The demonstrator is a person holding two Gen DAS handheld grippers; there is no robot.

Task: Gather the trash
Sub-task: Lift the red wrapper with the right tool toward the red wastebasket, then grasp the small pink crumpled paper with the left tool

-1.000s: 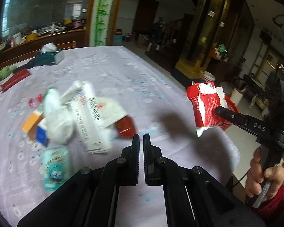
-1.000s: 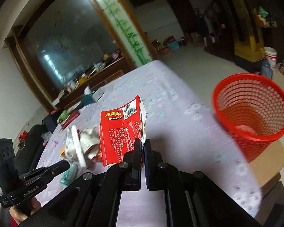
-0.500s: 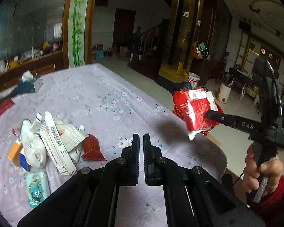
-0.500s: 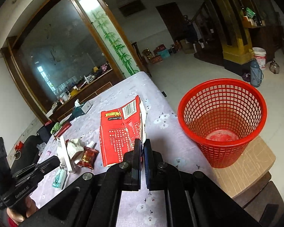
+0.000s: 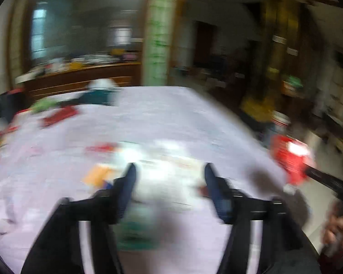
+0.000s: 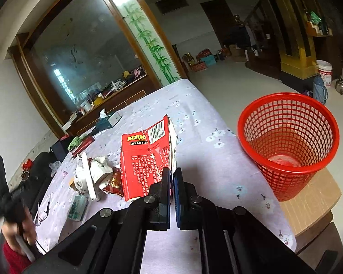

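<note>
My right gripper is shut on a torn red packet, held upright above the table, left of a red mesh basket that stands on a wooden stool. The same red packet shows blurred at the right of the left wrist view. My left gripper is open, its fingers wide apart over a blurred heap of trash. In the right wrist view that trash heap holds white wrappers, a dark red sachet and a teal packet.
The table has a lilac flowered cloth. A tissue box, a green cloth and red items lie at its far end. Glasses lie near the left edge. A hand holds the left gripper's handle. A sideboard stands behind.
My left gripper has opened wide and swung down over the trash heap, blurring its view. The right gripper still holds the red packet, the basket now nearer to the right.
</note>
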